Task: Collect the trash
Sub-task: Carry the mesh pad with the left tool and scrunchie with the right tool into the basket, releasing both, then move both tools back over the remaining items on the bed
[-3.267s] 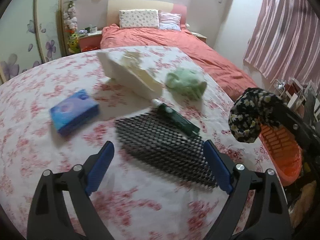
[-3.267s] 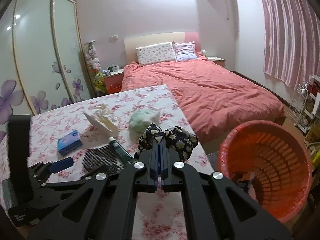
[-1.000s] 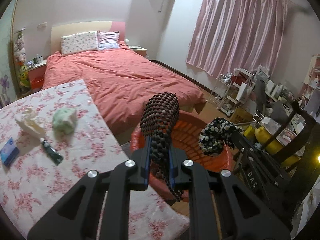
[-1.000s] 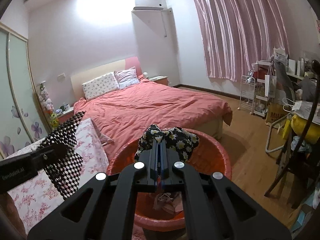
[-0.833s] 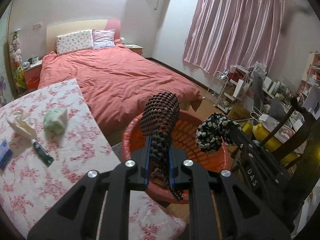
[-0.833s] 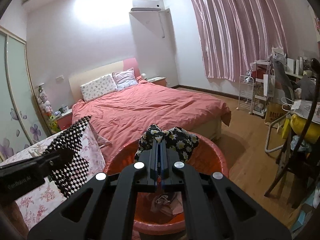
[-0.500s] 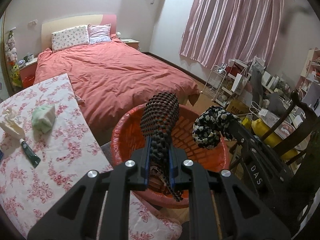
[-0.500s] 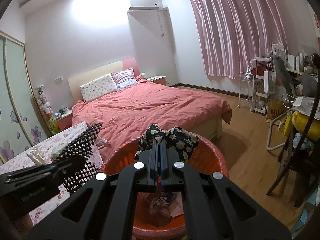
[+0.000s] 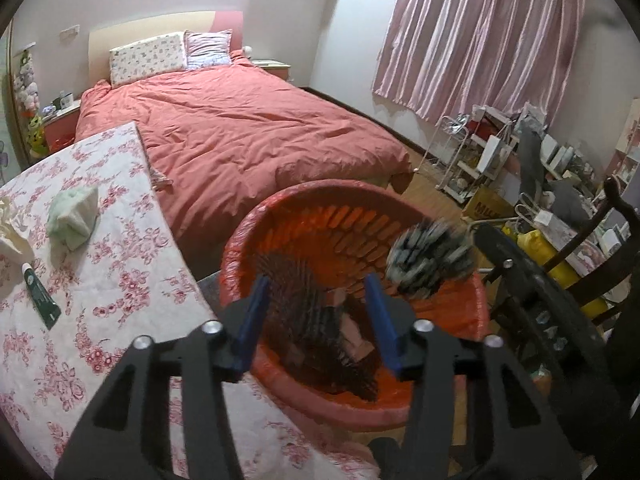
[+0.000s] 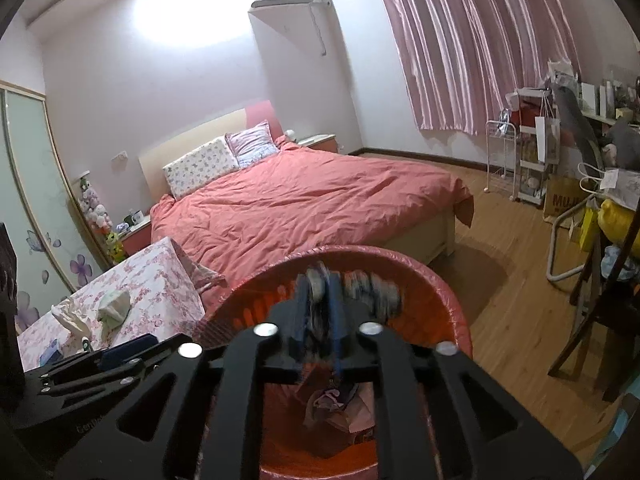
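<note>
Both over the basket (image 9: 472, 292). Left gripper (image 9: 316, 316) jaws opening, black mesh (image 9: 316, 320) loose between and below them, inside basket. Right gripper (image 10: 320, 320) jaws opening, floral cloth (image 10: 360, 284) blurred between them; contact unclear.

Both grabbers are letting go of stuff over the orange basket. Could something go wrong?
Maybe. The flowery cloth is near the basket rim as the right gripper opens, so it might catch on the edge or fall outside. The black mesh, dropped from the opening left gripper, looks safely inside. Also, the basket sits close to the table edge, so a low hand could bump it.
</note>
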Tool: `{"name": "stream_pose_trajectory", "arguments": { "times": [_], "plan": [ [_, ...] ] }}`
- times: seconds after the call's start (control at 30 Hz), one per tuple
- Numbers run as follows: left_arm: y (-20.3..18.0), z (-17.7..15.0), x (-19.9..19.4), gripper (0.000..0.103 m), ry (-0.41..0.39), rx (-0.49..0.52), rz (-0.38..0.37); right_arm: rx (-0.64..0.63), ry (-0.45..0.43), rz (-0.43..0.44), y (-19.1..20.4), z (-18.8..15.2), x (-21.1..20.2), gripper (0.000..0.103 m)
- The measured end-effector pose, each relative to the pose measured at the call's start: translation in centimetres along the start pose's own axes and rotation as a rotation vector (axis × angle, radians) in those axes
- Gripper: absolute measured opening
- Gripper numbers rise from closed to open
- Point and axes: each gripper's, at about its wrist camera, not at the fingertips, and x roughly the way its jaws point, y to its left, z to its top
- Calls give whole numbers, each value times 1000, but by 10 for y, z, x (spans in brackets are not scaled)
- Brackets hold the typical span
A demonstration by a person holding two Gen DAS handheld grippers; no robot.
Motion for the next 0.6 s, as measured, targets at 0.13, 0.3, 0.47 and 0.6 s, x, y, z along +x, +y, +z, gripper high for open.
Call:
{"name": "stream_pose_trajectory", "arguments": {
  "times": [0.13,0.3,0.47,0.6],
  "plan": [
    [15,-3,2,59,14,-31,35,-9,-4,-13,-1,-3,-5,39],
    [36,-9,-13,75,-9,-42,111,-37,0,-16,8,-2,-7,44],
    [64,-16,-33,87,-30,-46,209,-73,14,26,25,-1,-11,44],
    [98,-21,-50,92,-20,-95,285,-105,40,75,47,-4,-12,44]
  ]
}}
